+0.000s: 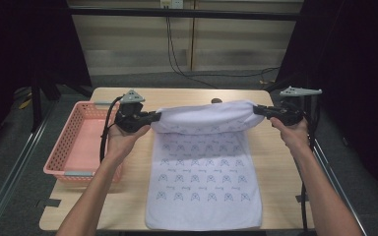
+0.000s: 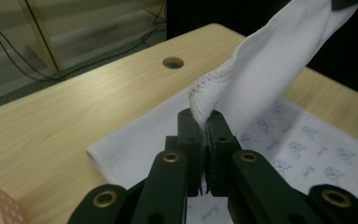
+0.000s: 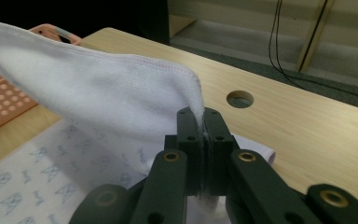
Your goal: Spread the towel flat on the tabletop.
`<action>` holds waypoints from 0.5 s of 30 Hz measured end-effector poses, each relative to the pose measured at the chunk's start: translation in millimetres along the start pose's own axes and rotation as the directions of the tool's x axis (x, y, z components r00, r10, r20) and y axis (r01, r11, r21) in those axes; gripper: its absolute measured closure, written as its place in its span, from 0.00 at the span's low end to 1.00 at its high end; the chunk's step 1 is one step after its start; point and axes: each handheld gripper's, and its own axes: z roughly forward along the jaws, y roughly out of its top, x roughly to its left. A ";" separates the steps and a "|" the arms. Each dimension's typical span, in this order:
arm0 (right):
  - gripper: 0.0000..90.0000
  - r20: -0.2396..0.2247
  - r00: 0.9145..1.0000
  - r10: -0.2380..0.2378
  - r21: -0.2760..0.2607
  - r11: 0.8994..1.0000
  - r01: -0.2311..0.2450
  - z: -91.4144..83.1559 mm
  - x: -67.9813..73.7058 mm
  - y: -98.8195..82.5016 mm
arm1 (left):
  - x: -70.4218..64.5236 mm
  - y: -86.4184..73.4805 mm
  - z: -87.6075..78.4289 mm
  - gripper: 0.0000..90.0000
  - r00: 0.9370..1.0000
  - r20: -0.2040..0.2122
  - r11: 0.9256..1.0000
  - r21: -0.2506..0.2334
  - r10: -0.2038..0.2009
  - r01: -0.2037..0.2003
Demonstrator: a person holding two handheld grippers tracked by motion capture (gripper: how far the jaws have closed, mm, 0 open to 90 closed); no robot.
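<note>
Left gripper (image 1: 153,116) black jaws clamped on a stitched corner of the soft white printed towel (image 1: 204,172), right gripper (image 1: 258,110) pinching the opposite corner, far edge lifted taut, rest flat on pale woodgrain table (image 1: 275,167), perforated pink plastic basket (image 1: 74,142) at left

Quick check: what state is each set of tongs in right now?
Left tongs: closed on a corner of the white printed cloth towel.
Right tongs: closed on the towel's other far corner.
</note>
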 end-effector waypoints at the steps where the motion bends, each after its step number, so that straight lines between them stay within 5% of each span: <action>1: 0.98 -0.009 1.000 -0.003 -0.011 1.000 0.003 -5.4 3.5 0.5 | -0.8 0.0 -5.5 0.97 1.000 0.012 1.000 -0.014 -0.007 0.008; 5: 0.98 -0.035 0.999 -0.017 -0.044 0.999 0.016 -21.8 13.4 -0.2 | -2.5 -1.9 -19.0 0.97 0.999 0.026 0.999 -0.035 -0.019 0.020; 11: 0.98 -0.066 0.994 -0.084 -0.087 0.993 0.078 -56.1 36.8 -2.3 | -23.4 -8.1 -47.5 0.97 0.998 0.055 0.997 -0.068 0.028 -0.024; 15: 0.98 -0.091 0.990 -0.110 -0.090 0.991 0.102 -73.2 52.0 -22.1 | -36.9 -33.4 -52.5 0.97 0.995 0.090 0.998 -0.045 0.051 -0.047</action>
